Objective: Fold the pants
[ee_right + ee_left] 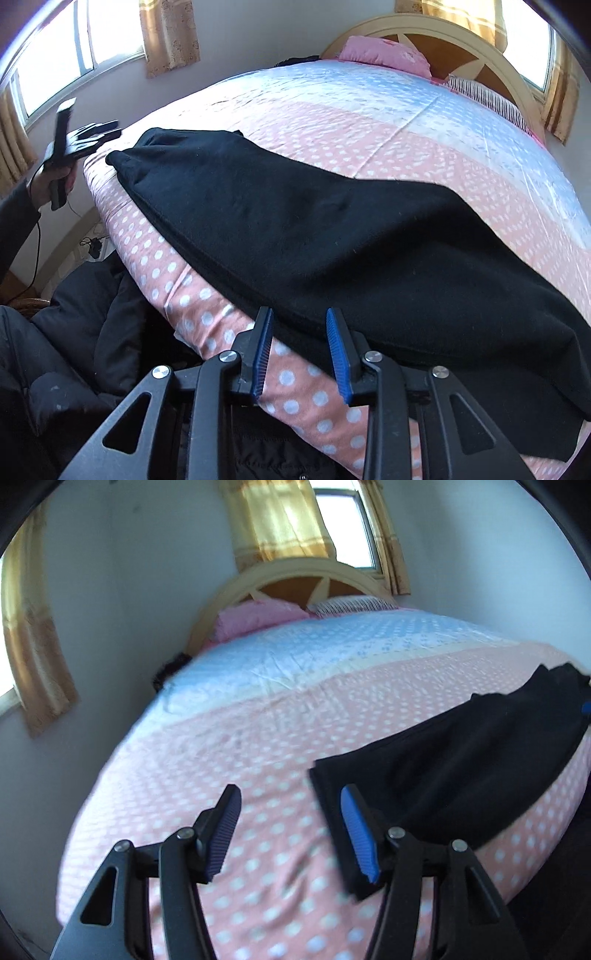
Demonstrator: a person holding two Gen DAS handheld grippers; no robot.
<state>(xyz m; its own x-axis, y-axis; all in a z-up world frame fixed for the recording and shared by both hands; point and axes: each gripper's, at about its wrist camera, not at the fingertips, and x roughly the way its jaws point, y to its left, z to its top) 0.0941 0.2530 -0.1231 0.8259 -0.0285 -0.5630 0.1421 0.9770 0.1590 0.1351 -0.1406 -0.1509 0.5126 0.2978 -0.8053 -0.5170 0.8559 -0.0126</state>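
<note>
Black pants [314,229] lie lengthwise along the near edge of the bed, flattened into one long strip. My right gripper [299,313] is open, hovering just off the bed's edge at the pants' long side, with nothing between its fingers. In the left wrist view the pants [461,760] stretch off to the right. My left gripper [290,790] is wide open above the bedspread, and its right finger [358,834] overlaps the narrow end of the pants without clamping it. The right wrist view shows the left gripper [86,138] in a hand [48,188] past the bed's corner.
The bed [258,720] wears a pink dotted cover with a blue band towards the headboard [295,576]. A pink pillow [384,55] and a striped pillow [484,96] lie there. Dark clothing [74,314] and a cable [37,251] are beside the bed.
</note>
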